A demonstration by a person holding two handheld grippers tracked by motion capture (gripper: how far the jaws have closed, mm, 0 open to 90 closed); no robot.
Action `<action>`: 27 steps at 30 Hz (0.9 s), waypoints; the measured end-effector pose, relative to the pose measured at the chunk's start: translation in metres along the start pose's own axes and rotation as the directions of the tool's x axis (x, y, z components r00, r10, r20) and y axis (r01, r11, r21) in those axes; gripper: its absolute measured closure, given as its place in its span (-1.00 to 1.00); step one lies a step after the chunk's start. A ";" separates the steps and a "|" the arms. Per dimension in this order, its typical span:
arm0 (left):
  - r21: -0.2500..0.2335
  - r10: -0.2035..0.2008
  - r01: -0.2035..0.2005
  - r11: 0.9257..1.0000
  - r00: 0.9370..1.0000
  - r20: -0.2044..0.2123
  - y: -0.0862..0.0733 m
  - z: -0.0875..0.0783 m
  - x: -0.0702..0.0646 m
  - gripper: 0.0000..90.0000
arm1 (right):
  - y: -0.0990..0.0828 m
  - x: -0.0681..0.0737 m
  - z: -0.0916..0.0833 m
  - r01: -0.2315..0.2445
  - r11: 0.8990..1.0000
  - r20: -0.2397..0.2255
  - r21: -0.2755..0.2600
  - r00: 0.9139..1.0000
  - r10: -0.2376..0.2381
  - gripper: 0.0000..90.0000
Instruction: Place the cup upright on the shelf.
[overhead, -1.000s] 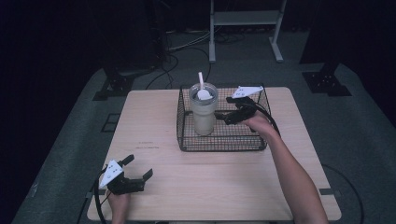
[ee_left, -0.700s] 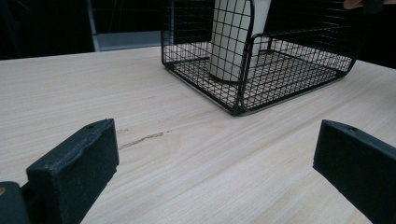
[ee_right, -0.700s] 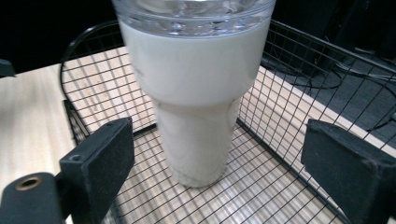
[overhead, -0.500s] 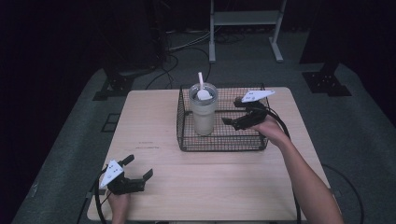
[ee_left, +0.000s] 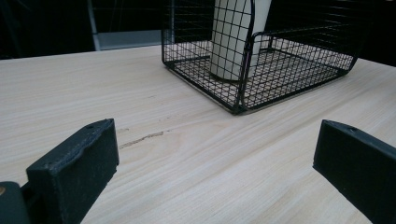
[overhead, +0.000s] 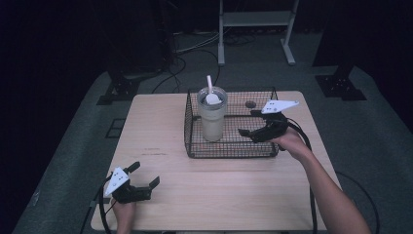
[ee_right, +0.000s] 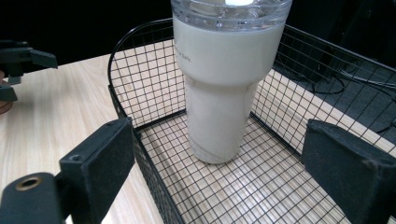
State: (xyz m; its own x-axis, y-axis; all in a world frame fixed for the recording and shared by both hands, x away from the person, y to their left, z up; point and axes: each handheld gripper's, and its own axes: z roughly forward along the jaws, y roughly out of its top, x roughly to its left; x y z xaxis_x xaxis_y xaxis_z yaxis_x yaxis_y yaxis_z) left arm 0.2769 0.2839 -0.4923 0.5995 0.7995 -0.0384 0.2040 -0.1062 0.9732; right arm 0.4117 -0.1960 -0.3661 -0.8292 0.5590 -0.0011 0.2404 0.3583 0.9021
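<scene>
My right gripper [overhead: 254, 131] has pulled back slightly from tumbler [overhead: 212, 116], jaws wide, empty. Tumbler stands upright in wire basket [overhead: 229, 148]. Left gripper [overhead: 144, 178] idles open near table [overhead: 219, 195] edge. Likely release, or regrasp pending.

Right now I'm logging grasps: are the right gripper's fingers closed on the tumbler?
No. In the right gripper view the right gripper is open, its fingers spread apart and short of the tumbler standing in the wire basket.
</scene>
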 end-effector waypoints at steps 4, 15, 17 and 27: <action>0.000 0.004 -0.004 1.000 1.000 0.000 0.000 0.000 0.000 -1.00 | -0.004 0.003 -0.005 -0.001 1.000 -0.003 -0.003 1.000 0.001 -0.80; 0.000 0.001 -0.001 1.000 1.000 -0.001 0.000 0.000 -0.001 -1.00 | -0.018 0.010 -0.021 0.000 1.000 -0.009 -0.011 1.000 0.000 -0.80; 0.000 0.001 -0.001 1.000 1.000 -0.001 0.000 0.000 -0.001 -1.00 | -0.021 0.012 -0.024 0.001 1.000 -0.007 -0.012 1.000 -0.001 -0.80; 0.003 0.004 -0.004 1.000 1.000 -0.004 0.000 0.000 -0.001 -1.00 | -0.035 0.019 -0.040 0.000 1.000 -0.007 -0.015 1.000 0.000 -0.80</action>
State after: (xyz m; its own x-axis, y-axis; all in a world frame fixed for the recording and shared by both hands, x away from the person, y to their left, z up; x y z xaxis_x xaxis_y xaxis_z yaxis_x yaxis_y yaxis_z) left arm 0.2767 0.2831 -0.4923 0.5974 0.8012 -0.0338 0.2042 -0.1112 0.9726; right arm 0.3675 -0.2277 -0.3807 -0.8326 0.5539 0.0019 0.2327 0.3467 0.9087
